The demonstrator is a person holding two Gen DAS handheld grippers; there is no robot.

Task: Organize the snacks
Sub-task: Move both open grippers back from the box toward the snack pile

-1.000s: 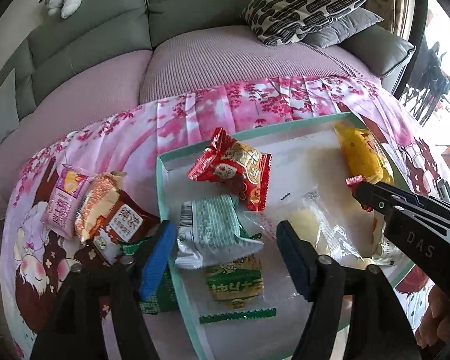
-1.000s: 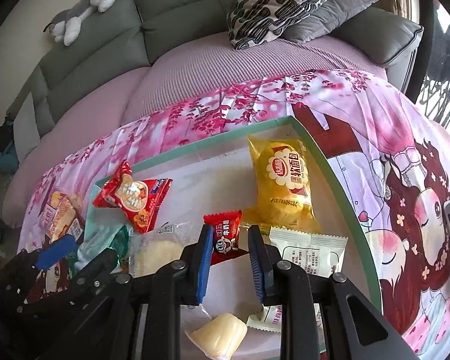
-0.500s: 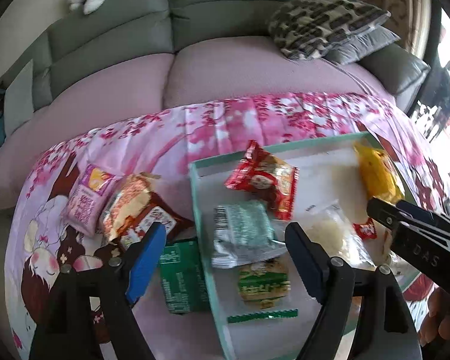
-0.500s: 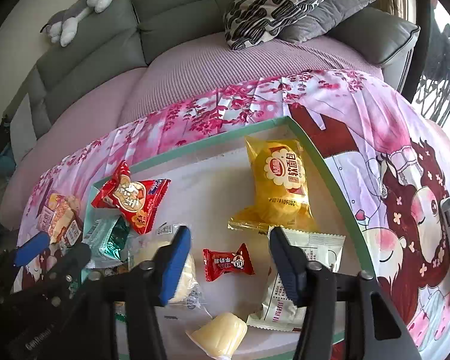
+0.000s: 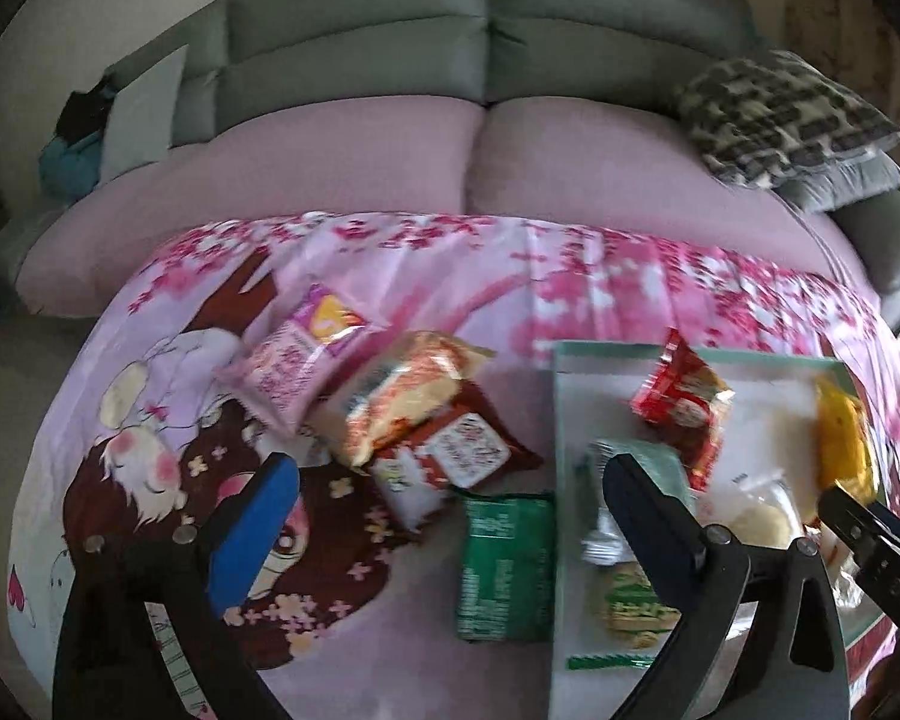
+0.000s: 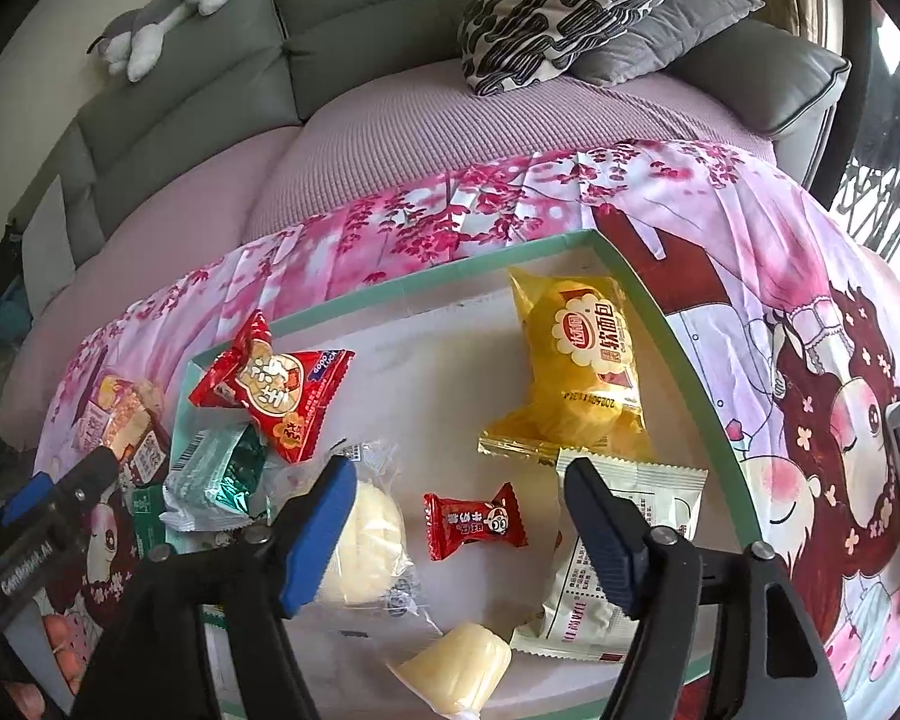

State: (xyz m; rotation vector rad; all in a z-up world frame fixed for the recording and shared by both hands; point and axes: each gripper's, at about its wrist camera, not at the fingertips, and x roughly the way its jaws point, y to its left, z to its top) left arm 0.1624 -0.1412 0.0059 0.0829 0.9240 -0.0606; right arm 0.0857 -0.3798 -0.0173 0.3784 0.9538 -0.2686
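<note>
Now small red candy (image 6: 473, 521) lies loose mid-frame between opening right gripper (image 6: 459, 525) jaws, untouched, in green-rimmed tray (image 6: 426, 279); floral-clothed surface (image 6: 750, 252), grey sofa (image 6: 222, 60) upper frame.

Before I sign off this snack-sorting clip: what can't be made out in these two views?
- Left wrist view: motion blur makes the print on the green packet and the pink packet unreadable.
- Left wrist view: a tong arm hides part of the silver-green packet in the tray.
- Right wrist view: the pale jelly is cut off by the bottom edge.
- Right wrist view: the white packet is partly behind a tong arm.
</note>
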